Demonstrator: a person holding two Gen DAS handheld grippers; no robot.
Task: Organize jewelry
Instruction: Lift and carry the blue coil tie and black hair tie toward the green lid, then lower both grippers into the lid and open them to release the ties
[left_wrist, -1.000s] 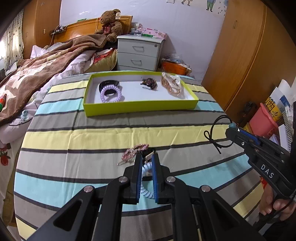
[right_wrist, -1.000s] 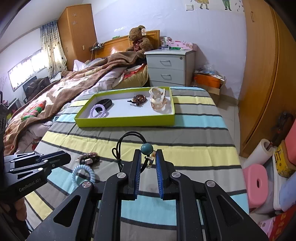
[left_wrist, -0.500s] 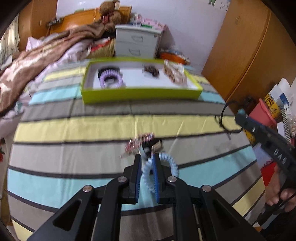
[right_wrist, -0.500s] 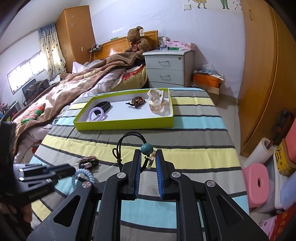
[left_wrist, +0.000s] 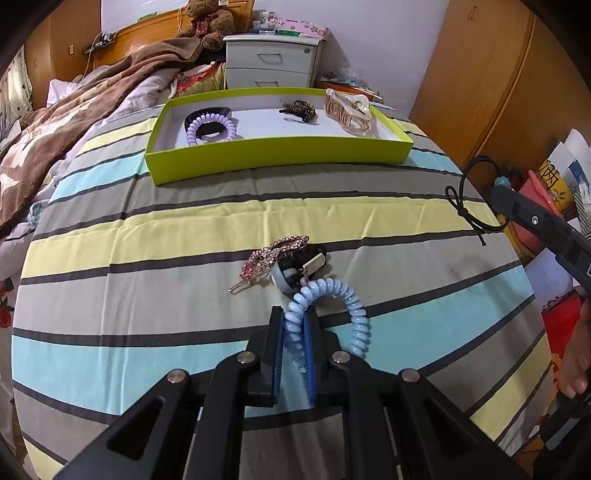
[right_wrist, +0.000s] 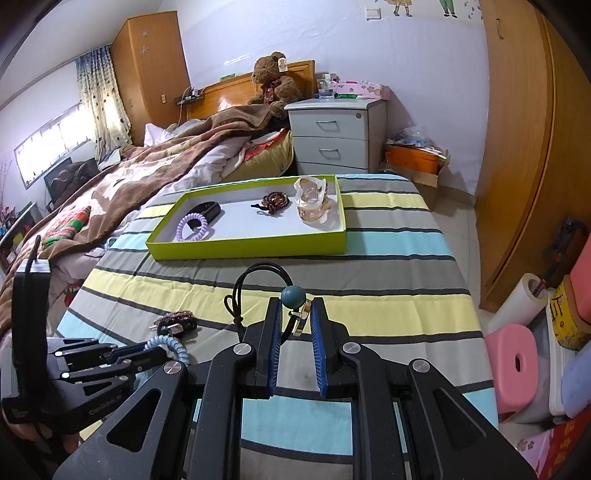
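My left gripper (left_wrist: 293, 317) points down at the striped tablecloth, its jaws closing on a light blue spiral hair tie (left_wrist: 354, 306) that arches off to the right of the pads. Just beyond lie a pink rhinestone hair clip (left_wrist: 269, 254) and a dark clip with a metal tab (left_wrist: 301, 266). My right gripper (right_wrist: 295, 306) is shut on a black cord loop (right_wrist: 258, 267) with a teal bead (right_wrist: 293, 295), held above the cloth. The lime green tray (left_wrist: 280, 158) at the far side holds a purple spiral tie (left_wrist: 210, 127), a brown beaded piece (left_wrist: 299, 109) and a clear claw clip (left_wrist: 347, 110).
A bed with a brown blanket (right_wrist: 147, 173) borders the table on the left. A grey nightstand (right_wrist: 332, 136) stands behind the tray. Wooden wardrobes (right_wrist: 535, 147) and a pink stool (right_wrist: 513, 365) with floor clutter are on the right.
The left gripper has sunk toward the cloth and closed back on the blue spiral tie, which now bows out to the right. The right gripper has kept still with the cord.
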